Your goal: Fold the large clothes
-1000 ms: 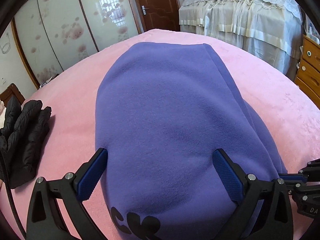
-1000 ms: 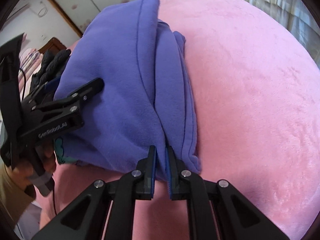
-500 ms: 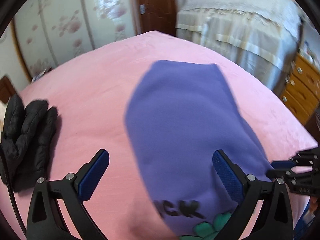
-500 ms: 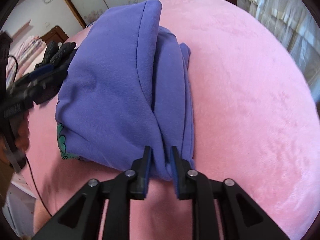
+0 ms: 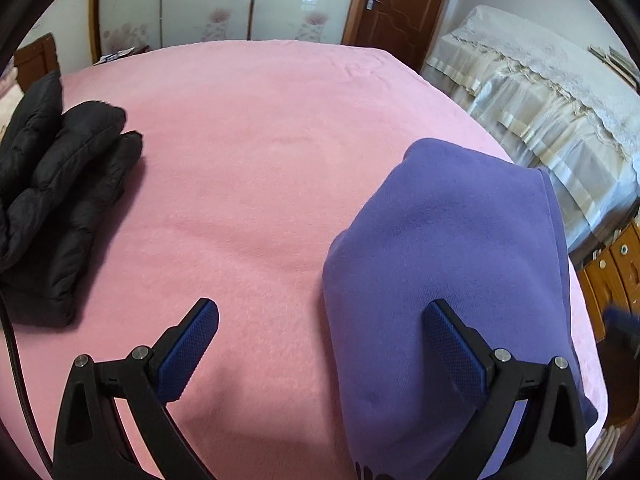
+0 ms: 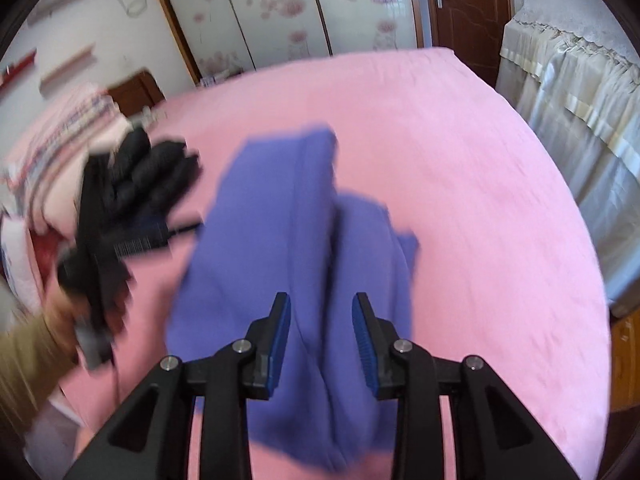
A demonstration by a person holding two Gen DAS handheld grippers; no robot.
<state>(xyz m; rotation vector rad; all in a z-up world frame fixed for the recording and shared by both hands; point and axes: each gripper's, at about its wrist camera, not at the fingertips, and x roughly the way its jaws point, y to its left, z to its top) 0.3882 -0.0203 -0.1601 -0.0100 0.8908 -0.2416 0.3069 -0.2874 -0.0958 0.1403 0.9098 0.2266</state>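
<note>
Both grippers had lifted away from the folded purple sweatshirt near the pink bed's right edge, left gripper fingers wide apart, right gripper fingers opening and empty, folding apparently finished.

sweatshirt: purple, plain, with a bit of dark print at its near edge
blanket: plain pink
jacket: black, quilted
wardrobe doors: pale, frosted, with pink flower pattern
door: brown wood
cover: cream, lace-edged
gripper pads: blue, on black fingers
</note>
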